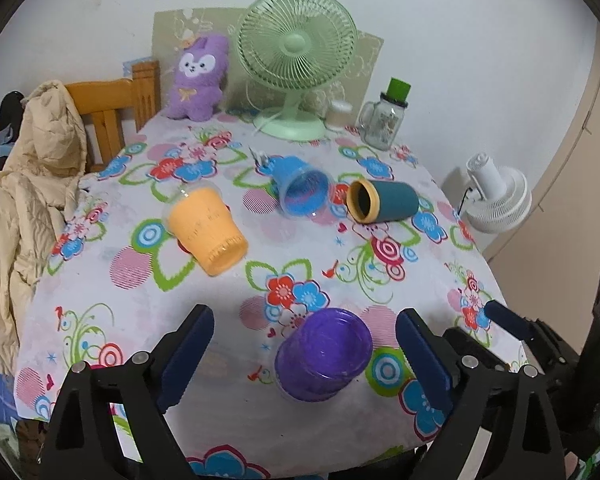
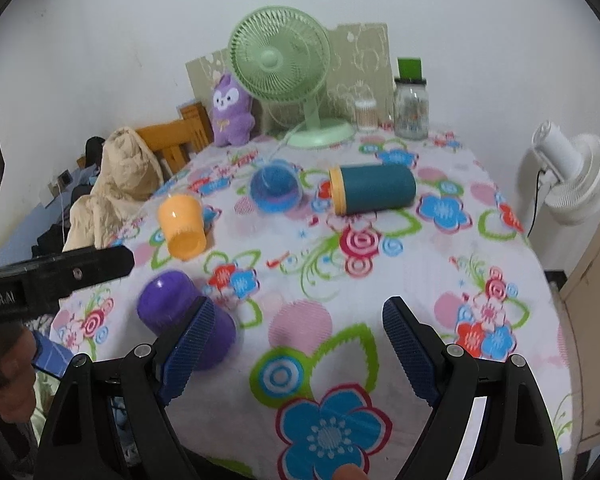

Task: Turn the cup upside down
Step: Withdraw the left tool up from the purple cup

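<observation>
A purple cup (image 1: pixel 323 354) lies on its side on the flowered tablecloth (image 1: pixel 220 288), between the fingers of my open left gripper (image 1: pixel 304 344). In the right wrist view the purple cup (image 2: pixel 172 306) lies left of my open, empty right gripper (image 2: pixel 296 336), partly behind its left finger (image 2: pixel 190 340). An orange cup (image 1: pixel 208 228) (image 2: pixel 182 224), a blue cup (image 1: pixel 302 192) (image 2: pixel 275 186) and a teal cup with a yellow rim (image 1: pixel 382 201) (image 2: pixel 374 192) lie on their sides further back.
A green fan (image 1: pixel 296 60), a purple plush toy (image 1: pixel 198 76), a small white jar (image 1: pixel 339 114) and a glass jar with a green lid (image 1: pixel 384 120) stand at the back. A beige coat (image 1: pixel 32 184) hangs on a wooden chair at left. A white fan (image 1: pixel 496 200) stands off the table at right.
</observation>
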Available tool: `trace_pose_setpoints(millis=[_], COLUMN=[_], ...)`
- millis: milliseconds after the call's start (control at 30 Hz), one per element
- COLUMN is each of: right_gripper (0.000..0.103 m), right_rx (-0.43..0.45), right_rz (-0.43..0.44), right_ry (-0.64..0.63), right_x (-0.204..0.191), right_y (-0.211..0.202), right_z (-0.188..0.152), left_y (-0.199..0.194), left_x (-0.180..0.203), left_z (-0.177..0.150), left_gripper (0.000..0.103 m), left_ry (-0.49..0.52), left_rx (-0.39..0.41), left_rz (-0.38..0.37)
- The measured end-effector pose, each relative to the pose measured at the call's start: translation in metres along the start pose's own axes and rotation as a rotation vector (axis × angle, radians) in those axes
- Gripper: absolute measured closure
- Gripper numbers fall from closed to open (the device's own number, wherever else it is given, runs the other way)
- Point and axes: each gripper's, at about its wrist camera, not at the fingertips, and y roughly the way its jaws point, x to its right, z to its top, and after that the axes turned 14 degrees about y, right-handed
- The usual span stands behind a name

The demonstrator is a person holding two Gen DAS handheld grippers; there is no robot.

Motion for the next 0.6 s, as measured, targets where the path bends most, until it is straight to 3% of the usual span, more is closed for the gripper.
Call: trace_pose_setpoints(millis=[600], right_gripper=[0.015], right_rx=[0.109], right_rz=[0.024], right_ry=[-0.055], right_x=[-0.036], right_y=[-0.034], right_z=[0.025], left_y=[-0.042], left_x=[-0.011], left_z=[0.002], left_gripper=[0.009], left_ry=[0.007], left_rx=[0.126], left_rz=[0.067])
